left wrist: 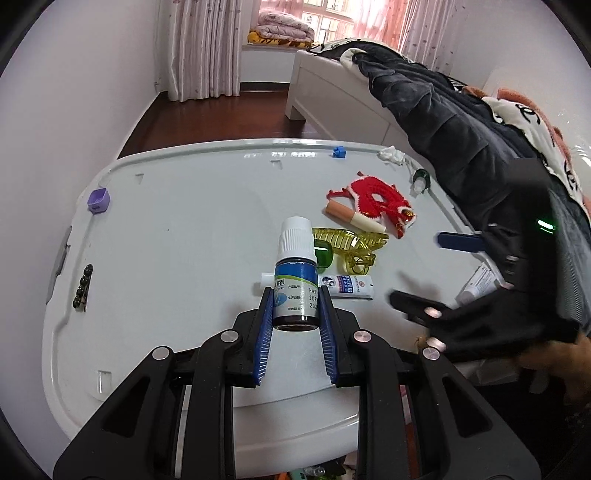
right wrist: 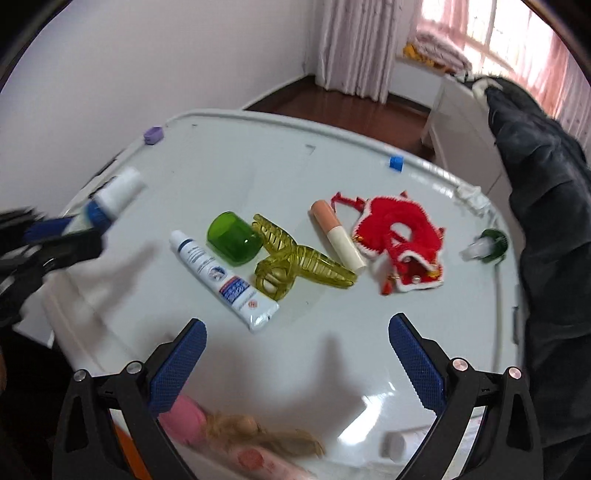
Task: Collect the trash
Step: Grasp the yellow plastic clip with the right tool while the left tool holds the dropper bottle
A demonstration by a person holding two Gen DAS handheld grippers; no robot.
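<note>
Blue-padded left gripper (left wrist: 295,302) tilted down, clamping upright bottle (left wrist: 295,273); right gripper (right wrist: 295,354) open.

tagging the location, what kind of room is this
Most likely a bedroom in a home: a white bed heaped with dark bedding, long curtains at a window, folded quilts on the sill.

bed (left wrist: 325,92), curtains (left wrist: 207,48), folded quilt (left wrist: 282,27)

bottle (left wrist: 295,273): blue, white cap | cup (right wrist: 233,238): green | hair clip (right wrist: 295,258): yellow | knit piece (right wrist: 399,236): red, white-trimmed
</note>
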